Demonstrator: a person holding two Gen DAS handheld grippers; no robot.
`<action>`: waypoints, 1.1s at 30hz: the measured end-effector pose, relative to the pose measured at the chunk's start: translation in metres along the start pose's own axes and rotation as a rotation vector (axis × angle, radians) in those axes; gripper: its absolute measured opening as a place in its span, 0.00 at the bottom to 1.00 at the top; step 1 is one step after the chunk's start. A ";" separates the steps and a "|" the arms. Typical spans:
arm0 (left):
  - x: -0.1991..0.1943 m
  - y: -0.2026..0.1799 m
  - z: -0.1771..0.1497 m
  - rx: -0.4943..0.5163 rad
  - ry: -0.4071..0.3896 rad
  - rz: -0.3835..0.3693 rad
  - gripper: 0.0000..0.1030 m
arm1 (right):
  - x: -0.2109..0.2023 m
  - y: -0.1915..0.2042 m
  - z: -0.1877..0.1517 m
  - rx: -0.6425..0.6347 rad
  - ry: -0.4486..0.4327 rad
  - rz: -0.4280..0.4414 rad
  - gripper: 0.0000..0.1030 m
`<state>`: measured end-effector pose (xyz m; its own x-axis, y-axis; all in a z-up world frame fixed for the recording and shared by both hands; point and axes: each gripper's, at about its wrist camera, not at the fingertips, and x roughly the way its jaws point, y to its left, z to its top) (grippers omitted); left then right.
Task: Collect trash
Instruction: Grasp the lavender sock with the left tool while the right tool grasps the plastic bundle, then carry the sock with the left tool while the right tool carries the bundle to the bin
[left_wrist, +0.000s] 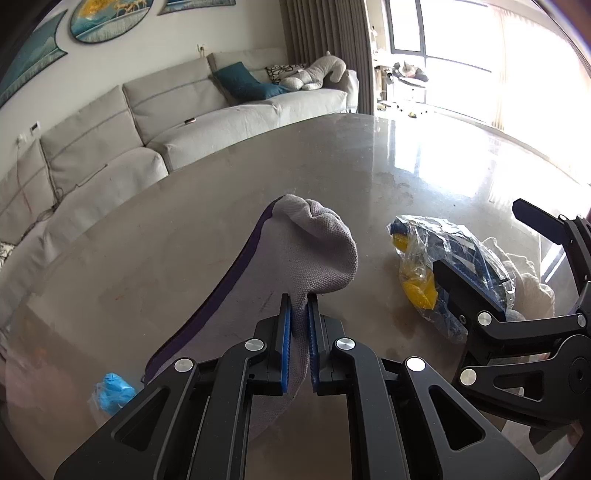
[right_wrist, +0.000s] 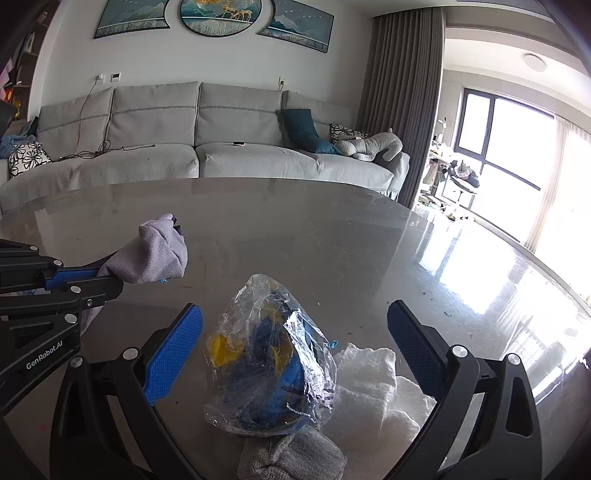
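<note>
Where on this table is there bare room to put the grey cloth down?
Bare tabletop runs from the plastic bag to the edge facing the sofa, and right toward the window. It is crowded near the right gripper: bag, white wad, grey knit piece. The left gripper holds the grey cloth.

On the table (right_wrist: 295, 229): one grey sock (left_wrist: 314, 251), one plastic bag (right_wrist: 273, 354), one white wad (right_wrist: 373, 384), one blue scrap (left_wrist: 112, 393) at 8 o'clock.
</note>
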<state>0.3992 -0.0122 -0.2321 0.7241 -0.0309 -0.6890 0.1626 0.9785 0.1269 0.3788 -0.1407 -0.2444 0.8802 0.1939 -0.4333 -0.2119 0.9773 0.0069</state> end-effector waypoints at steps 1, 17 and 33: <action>0.001 0.000 0.000 -0.003 0.003 -0.001 0.07 | 0.003 0.002 0.001 -0.004 0.007 0.002 0.96; -0.001 0.010 0.002 -0.034 -0.017 -0.010 0.07 | 0.041 0.017 -0.010 -0.014 0.200 0.033 0.23; -0.075 0.022 0.014 -0.087 -0.197 -0.082 0.07 | -0.047 0.007 0.048 -0.004 -0.037 0.057 0.18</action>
<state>0.3578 0.0085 -0.1683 0.8289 -0.1423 -0.5409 0.1741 0.9847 0.0077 0.3561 -0.1386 -0.1806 0.8818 0.2519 -0.3988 -0.2634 0.9643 0.0266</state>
